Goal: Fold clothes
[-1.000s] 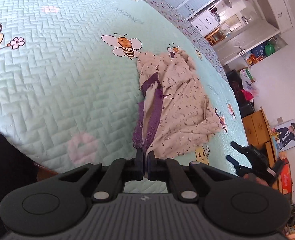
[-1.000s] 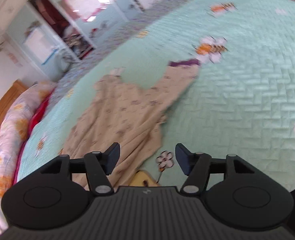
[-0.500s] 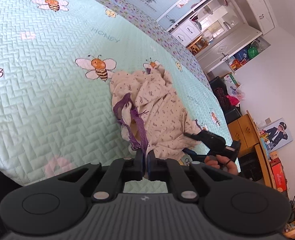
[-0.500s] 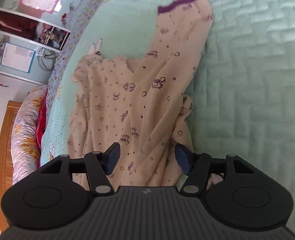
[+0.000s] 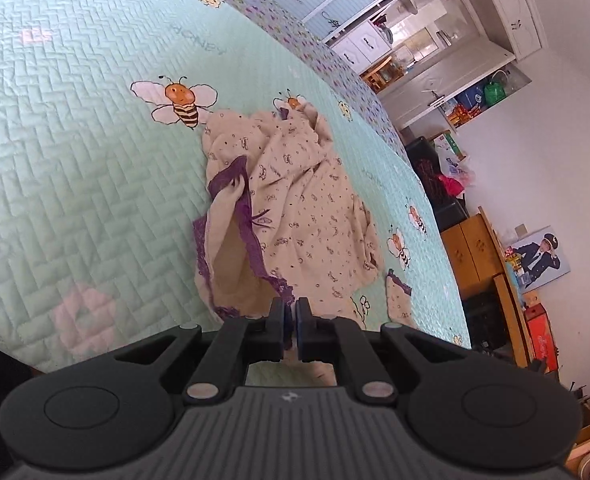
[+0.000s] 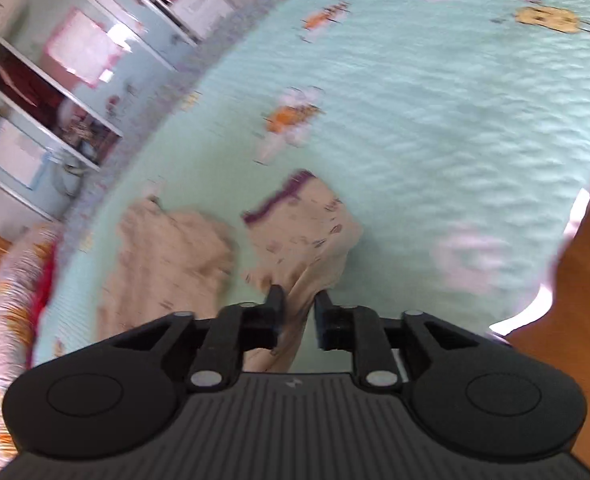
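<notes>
The beige cotton garment (image 5: 295, 208) with small dark prints and purple lace trim is lying crumpled on the mint-green quilted bedspread (image 5: 75, 140) printed with cartoon bees, near the edge of the bed. No flat panel or straight fold is being shown anywhere on it; one trimmed opening is being held apart like a loop, and a separate trimmed end (image 5: 399, 296) is lying to the right.

The left gripper (image 5: 291, 312) is being kept pinched almost shut, only a slit being left between its jaws, and the purple lace edge (image 5: 255, 256) is being gripped there and drawn up off the bed. In the blurred right wrist view, the right gripper (image 6: 298, 308) is being held partly apart, with a ridge of the beige cloth (image 6: 295, 248) passing between its fingers; whether the cloth is being clamped or merely straddled cannot be told, since a gap is being left on both sides.

The step in hand is being judged as the lifting and spreading of the garment by two held points, so that it can be laid flat for folding. For the next move, a firm hold at the right gripper is being called for, then an even pull apart from the left one, so that the bunched cloth is being drawn taut without the lace being torn.
</notes>
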`<state>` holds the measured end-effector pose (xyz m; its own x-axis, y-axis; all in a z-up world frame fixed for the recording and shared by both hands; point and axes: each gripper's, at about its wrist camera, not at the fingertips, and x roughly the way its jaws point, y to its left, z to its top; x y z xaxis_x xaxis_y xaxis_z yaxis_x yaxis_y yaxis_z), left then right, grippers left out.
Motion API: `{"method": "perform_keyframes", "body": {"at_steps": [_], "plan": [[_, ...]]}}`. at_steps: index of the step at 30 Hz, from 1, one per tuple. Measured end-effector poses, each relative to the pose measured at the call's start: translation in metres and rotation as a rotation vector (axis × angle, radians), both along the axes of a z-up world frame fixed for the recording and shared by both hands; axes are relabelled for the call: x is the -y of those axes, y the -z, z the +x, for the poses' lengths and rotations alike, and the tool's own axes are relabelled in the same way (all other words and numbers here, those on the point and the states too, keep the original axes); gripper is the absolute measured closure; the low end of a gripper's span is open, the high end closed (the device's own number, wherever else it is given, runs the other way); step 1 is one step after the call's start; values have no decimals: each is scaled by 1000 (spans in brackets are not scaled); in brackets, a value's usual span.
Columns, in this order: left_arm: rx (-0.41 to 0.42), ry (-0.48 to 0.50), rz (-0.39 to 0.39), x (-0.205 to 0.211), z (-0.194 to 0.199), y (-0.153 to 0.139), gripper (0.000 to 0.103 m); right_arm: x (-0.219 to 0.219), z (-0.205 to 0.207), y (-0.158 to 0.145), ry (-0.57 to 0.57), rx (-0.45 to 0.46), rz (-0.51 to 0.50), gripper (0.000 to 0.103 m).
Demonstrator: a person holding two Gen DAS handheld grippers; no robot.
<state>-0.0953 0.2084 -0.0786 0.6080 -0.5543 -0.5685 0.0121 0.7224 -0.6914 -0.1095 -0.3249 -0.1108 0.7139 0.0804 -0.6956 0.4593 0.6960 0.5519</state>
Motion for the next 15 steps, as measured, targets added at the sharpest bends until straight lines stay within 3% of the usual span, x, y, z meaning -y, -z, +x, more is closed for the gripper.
{"method": "perform_keyframes", "body": {"at_steps": [5,7,9,13,15], "plan": [[30,-40,9,-16,-5,-11,99,-27,8,-27,-32,125,-166,65],[55,-62,5,-23,-9,-18,99,-38,18,-34,-64,162,-207,43],[56,-81,15,-27,-10,-20,99,-47,57,-17,-162,139,-135,39],[-27,-76,57,-26,-11,-3,98,-55,117,36,-148,28,-2,39],[-105,-64,100,-20,-8,14,97,-59,144,63,-135,-28,63,39]]}}
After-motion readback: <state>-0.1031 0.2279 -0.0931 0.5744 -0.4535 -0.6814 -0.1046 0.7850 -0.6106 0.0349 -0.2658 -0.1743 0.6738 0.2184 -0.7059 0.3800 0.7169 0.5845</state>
